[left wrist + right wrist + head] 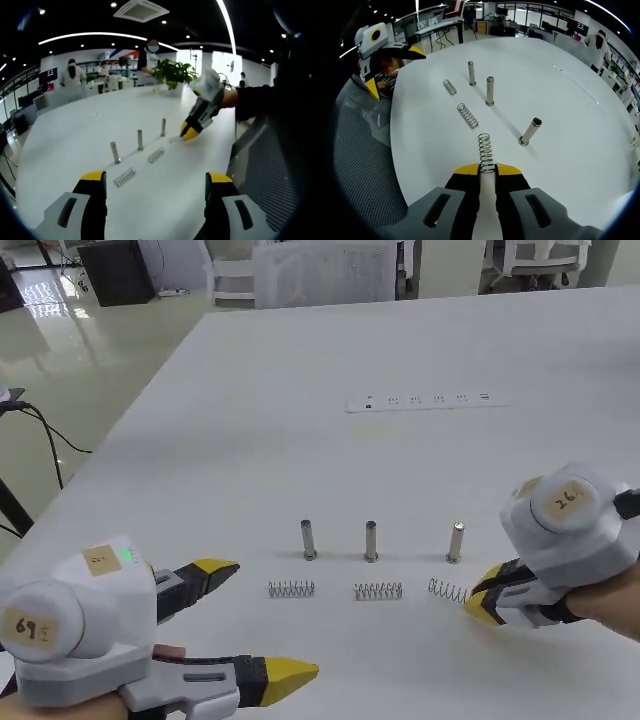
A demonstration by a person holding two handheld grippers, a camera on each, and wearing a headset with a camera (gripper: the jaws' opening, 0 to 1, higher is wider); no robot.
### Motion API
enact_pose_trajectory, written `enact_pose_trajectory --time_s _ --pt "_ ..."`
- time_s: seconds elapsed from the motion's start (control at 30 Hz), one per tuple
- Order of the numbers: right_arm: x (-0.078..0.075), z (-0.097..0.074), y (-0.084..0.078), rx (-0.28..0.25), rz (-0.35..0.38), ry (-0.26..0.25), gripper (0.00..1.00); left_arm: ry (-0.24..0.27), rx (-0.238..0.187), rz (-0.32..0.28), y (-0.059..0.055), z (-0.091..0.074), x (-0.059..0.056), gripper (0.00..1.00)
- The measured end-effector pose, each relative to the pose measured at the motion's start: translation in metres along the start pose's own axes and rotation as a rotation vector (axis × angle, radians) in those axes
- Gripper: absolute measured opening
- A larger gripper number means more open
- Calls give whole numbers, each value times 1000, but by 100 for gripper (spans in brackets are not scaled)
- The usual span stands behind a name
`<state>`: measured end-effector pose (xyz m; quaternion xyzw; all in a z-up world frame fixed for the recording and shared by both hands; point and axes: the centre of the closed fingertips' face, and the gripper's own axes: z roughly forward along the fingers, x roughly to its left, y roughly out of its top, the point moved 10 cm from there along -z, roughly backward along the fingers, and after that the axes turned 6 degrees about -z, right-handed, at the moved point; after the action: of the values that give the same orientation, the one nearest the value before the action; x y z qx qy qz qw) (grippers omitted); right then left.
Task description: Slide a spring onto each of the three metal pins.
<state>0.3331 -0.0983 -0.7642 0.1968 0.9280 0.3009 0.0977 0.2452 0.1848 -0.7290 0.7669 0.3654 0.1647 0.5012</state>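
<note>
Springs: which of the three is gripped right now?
The rightmost spring in the head view: the right gripper pinches its end. The middle spring and the left spring lie loose.

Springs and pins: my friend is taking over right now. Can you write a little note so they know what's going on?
Left gripper: open, holding nothing.
Right gripper: shut on one end of the right spring.
Left pin, middle pin and right pin stand upright in a row on the white table, all bare.
Left spring and middle spring lie in front of their pins.
Done: no spring is on a pin yet.
Left: all three springs.
</note>
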Motion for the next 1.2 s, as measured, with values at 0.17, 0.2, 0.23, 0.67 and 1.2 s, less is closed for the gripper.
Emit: enact_pose_trajectory --time_s 0.17,0.2,0.23,0.67,1.2 --pt "5 -2 6 -13 -6 12 8 -7 2 12 2 1 -2 77" --pt "6 -3 7 -16 -7 14 8 -8 2 14 3 1 -2 77" --pt "7 -3 7 -20 -8 19 8 -10 3 15 3 1 -3 77" --pt "20 -6 24 -55 -41 57 8 -40 15 49 8 7 -2 76" --pt "32 -9 35 -73 -75 82 8 -105 14 104 30 25 -3 74"
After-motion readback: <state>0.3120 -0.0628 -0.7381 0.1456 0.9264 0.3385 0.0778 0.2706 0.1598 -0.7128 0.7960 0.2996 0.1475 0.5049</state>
